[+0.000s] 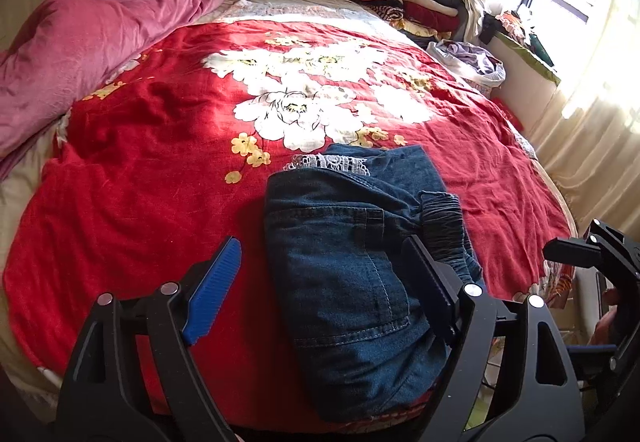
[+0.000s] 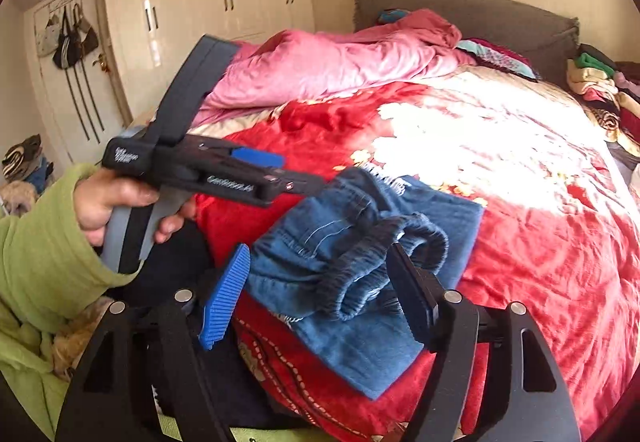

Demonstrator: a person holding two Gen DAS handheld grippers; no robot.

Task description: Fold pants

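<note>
The left hand-held gripper (image 1: 320,290) is hanging spread over the pants (image 1: 360,262), pinching nothing, and the right hand-held gripper (image 2: 320,294) is likewise gaping above the elastic waistband (image 2: 384,266), its pads clear of the cloth. The pants are lying as a compact denim bundle near the bed's (image 1: 160,169) front edge, so the folding is looking nearly finished; only the bunched waistband is wanting smoothing
</note>
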